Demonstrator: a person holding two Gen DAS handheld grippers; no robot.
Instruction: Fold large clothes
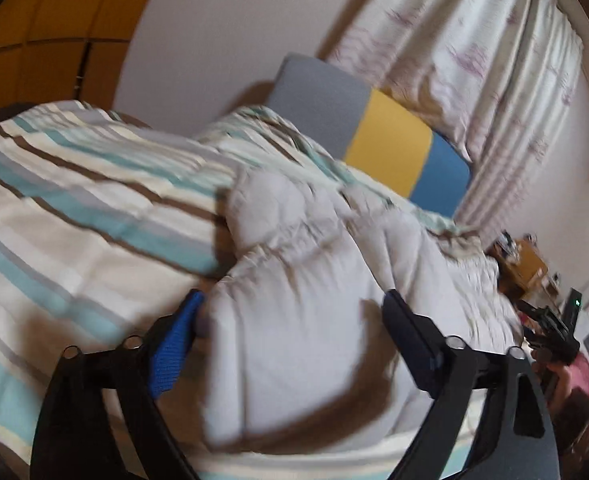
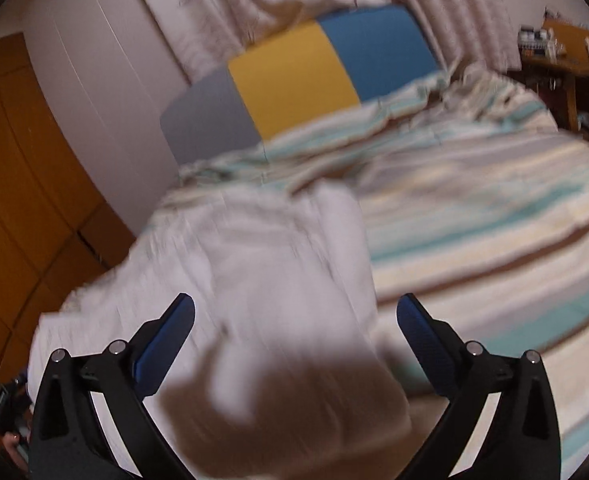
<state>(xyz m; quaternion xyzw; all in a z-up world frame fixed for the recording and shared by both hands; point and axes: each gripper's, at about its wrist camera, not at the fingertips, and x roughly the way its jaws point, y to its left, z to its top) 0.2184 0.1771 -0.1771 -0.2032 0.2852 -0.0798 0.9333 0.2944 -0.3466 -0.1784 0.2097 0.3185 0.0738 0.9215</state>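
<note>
Black gripper arms with blue pads fill the near edge of both views. Seen from the left wrist, the left gripper (image 1: pixel 294 308) has its fingers spread wide; the white garment (image 1: pixel 314 300) lies between them, and its near-left edge looks to touch the blue pad (image 1: pixel 174 352), though motion blur makes contact hard to confirm. Seen from the right wrist, the right gripper (image 2: pixel 294 312) is likewise spread wide, its blue pads (image 2: pixel 166 344) standing apart with nothing pinched; the white garment (image 2: pixel 254 280) lies beneath and between them, partly under a dark shadow.

That garment is a puffy, quilted-looking white piece spread on the striped bedcover (image 1: pixel 74 200), which carries bands of teal, brown, grey and cream. From the left wrist it runs from the near centre away toward the far right. From the right wrist it sits on the near-left part of the bed, with bare striped bedcover (image 2: pixel 494 220) to its right.

At the far end stands a headboard (image 1: pixel 390 144) in grey, yellow and blue panels, with pale patterned curtains (image 1: pixel 474 60) behind it. Orange-brown wooden panelling (image 2: pixel 22 200) lines the left. A wooden shelf unit (image 2: pixel 562 56) at the far right holds small items, too blurred to name. The other handheld gripper (image 1: pixel 550 332) shows at the right edge of the left wrist view.
</note>
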